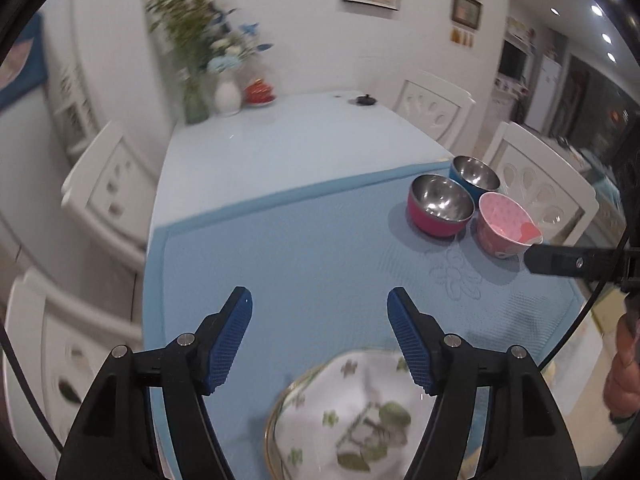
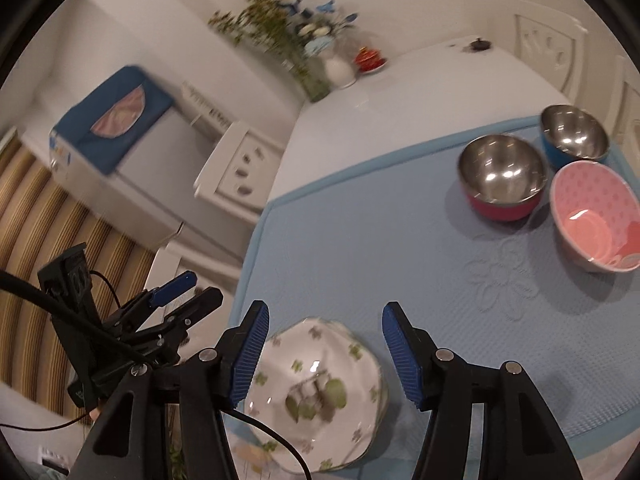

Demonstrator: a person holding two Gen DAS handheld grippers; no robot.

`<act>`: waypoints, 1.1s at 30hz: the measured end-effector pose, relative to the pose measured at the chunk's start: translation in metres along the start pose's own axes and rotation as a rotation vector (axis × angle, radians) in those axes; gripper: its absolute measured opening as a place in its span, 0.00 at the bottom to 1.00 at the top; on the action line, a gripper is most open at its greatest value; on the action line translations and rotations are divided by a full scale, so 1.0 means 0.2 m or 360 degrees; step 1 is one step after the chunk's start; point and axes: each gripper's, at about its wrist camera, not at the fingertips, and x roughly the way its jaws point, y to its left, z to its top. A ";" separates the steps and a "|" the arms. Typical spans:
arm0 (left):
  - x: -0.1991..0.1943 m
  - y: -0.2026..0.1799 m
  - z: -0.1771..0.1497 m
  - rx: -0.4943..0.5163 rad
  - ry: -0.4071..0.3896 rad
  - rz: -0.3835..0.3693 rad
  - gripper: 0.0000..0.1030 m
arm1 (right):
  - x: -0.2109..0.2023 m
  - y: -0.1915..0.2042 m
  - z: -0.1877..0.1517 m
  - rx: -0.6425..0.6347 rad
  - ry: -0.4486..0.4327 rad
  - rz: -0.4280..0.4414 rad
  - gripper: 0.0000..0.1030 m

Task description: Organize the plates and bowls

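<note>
Both my tools hang spread and empty over the counter. My right tool (image 2: pixel 324 344) has the white scallop-edged plate with green leaf print (image 2: pixel 320 392) lying just below and between its blue ribbed fingers (image 2: pixel 400 348), flat on the pale blue quilted mat (image 2: pixel 360 248). My left tool (image 1: pixel 320 332) is wide apart too, the same plate under it, nearer its right finger. The plate looks glazed, stiff, slick and breakable, so I judge the rim is the place to pinch, firmly. Ahead and to the right sit three bowls close together: the steel bowl with red outside (image 2: pixel 502 176), the steel bowl with blue outside (image 2: pixel 574 136) behind it, and the pink patterned bowl (image 2: pixel 596 216) nearest. The steel pair look light and tough; thin rims suit a pinch.
</note>
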 end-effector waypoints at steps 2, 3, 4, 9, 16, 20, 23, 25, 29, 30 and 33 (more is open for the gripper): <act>0.04 -0.05 0.06 0.0065 0.0000 -0.0014 0.67 | -0.05 -0.04 0.04 0.0022 -0.0038 -0.0086 0.55; 0.06 -0.07 0.07 0.0092 -0.0005 -0.0026 0.67 | -0.07 -0.06 0.06 0.0021 -0.0056 -0.0133 0.55; 0.08 -0.10 0.09 0.0114 -0.0009 -0.0043 0.67 | -0.10 -0.09 0.07 0.0017 -0.0076 -0.0186 0.55; 0.20 -0.26 0.20 0.0139 0.0024 -0.0221 0.67 | -0.24 -0.29 0.15 0.0071 -0.0148 -0.0464 0.56; 0.43 -0.63 0.31 0.0087 0.0183 -0.0428 0.67 | -0.36 -0.75 0.31 0.0312 -0.0204 -0.0605 0.74; 0.58 -0.77 0.32 -0.0154 0.0291 -0.0558 0.67 | -0.31 -1.02 0.39 0.0398 -0.0094 -0.0638 0.75; 0.73 -0.88 0.30 -0.0283 0.0388 -0.0620 0.65 | -0.22 -1.22 0.45 0.0403 0.0051 -0.0701 0.75; 0.81 -0.95 0.28 -0.0332 0.0423 -0.0594 0.65 | -0.17 -1.30 0.46 0.0390 0.0109 -0.0696 0.75; 0.94 -1.02 0.24 -0.0460 0.0464 -0.0498 0.56 | -0.05 -1.44 0.46 0.0326 0.0253 -0.0651 0.54; 0.96 -1.03 0.23 -0.0477 0.0466 -0.0474 0.52 | -0.03 -1.46 0.46 0.0322 0.0274 -0.0641 0.53; 0.99 -1.06 0.21 -0.0501 0.0451 -0.0422 0.39 | 0.02 -1.51 0.45 0.0300 0.0297 -0.0604 0.43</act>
